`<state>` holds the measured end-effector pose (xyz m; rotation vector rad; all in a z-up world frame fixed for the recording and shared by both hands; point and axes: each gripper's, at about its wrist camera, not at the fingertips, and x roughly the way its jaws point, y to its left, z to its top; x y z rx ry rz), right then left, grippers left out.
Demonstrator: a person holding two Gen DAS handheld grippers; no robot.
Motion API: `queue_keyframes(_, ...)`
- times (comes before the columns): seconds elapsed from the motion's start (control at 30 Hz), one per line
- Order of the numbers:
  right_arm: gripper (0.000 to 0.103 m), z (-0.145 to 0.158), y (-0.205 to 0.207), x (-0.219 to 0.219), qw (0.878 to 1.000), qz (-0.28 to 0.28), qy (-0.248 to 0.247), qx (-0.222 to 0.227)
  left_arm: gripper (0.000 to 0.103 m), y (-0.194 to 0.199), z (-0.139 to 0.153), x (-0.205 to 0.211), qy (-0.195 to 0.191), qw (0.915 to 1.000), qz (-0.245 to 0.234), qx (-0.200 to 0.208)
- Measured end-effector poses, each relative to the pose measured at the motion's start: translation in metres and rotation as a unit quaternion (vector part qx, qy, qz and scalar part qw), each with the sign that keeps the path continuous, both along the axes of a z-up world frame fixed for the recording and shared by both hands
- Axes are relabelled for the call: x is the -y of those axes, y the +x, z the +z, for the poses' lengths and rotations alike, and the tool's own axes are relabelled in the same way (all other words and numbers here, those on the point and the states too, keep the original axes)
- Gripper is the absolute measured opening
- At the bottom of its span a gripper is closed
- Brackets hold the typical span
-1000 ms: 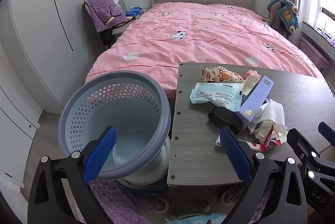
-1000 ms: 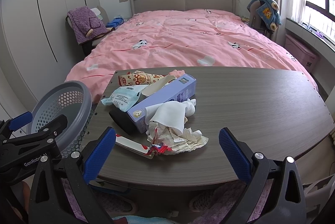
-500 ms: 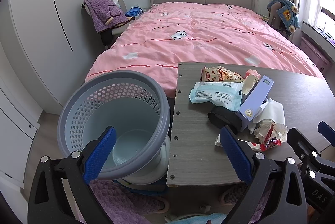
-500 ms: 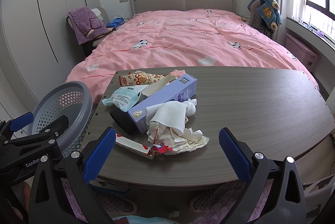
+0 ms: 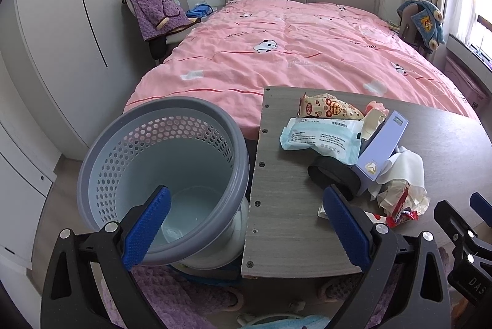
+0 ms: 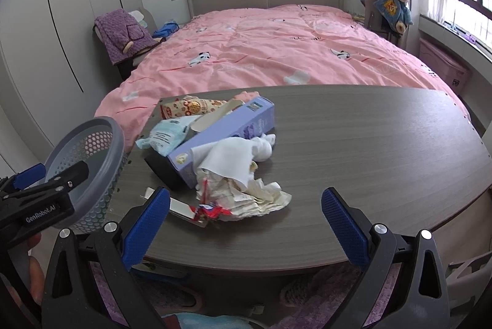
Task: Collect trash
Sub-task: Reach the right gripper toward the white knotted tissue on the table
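Two grippers, both mine, both spread wide with nothing between the pads: my left gripper (image 5: 246, 232) hangs over the gap between the grey perforated bin (image 5: 129, 157) and the table (image 5: 286, 206), my right gripper (image 6: 246, 226) at the table's near edge. The trash sits heaped on the table's left end: a lilac box (image 6: 227, 134), white tissue (image 6: 227, 158), a red wrapper (image 6: 209, 210), a pale blue packet (image 6: 166, 137) and a snack bag (image 6: 187, 107).

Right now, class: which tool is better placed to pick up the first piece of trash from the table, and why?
Probably the right tool: it is open and faces the crumpled white paper pile on the grey wooden table. The left tool is open too, but straddles the grey perforated plastic basket.
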<state>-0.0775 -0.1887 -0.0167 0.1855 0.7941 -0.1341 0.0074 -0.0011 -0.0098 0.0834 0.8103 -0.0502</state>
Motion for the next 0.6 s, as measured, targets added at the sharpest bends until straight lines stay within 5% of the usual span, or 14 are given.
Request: queue_keyframes(0.6, 0.097, -0.024, 0.023, 0.015, 1.0, 0.013, 0.005, -0.019, 0.095, 0.013, -0.021, 0.004, 0.003, 0.9999, -0.007, -0.011)
